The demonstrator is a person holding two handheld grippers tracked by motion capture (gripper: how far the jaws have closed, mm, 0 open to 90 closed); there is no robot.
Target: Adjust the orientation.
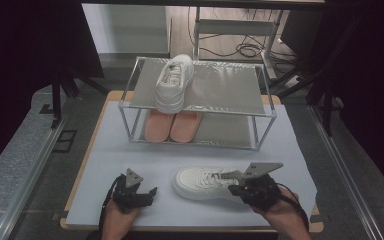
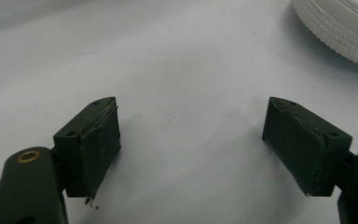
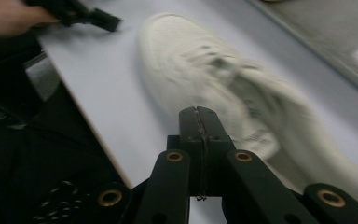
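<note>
a white shoe [image 1: 202,183] lies on the pale, smooth surface [image 1: 105,150], near the front edge. it is long and rounded, with laces on top and a thick sole. in the left gripper view the sole [image 2: 340,28] has small ridges along its rim. the shoe lies sideways across the surface: its round toe points to the left and its heel is on the right, by the right gripper [image 1: 241,189]. it sits flat on its sole.

the right gripper is at the heel end of the shoe. in the right gripper view its black jaws are pressed together, with nothing seen between them, and the shoe [image 3: 223,79] looks blurry just past them.

the left gripper [image 1: 147,194] is to the left of the shoe's toe, apart from it. its jaws are spread wide over the bare surface, and the flat dark pads [image 2: 98,144] hold nothing.

behind the shoe stands a rack [image 1: 200,95] with thin metal bars and two shiny grey shelves. another white shoe [image 1: 174,82] sits on the top shelf, its toe pointing to the front. two pink shoes [image 1: 172,126] lie side by side on the lower shelf.
</note>
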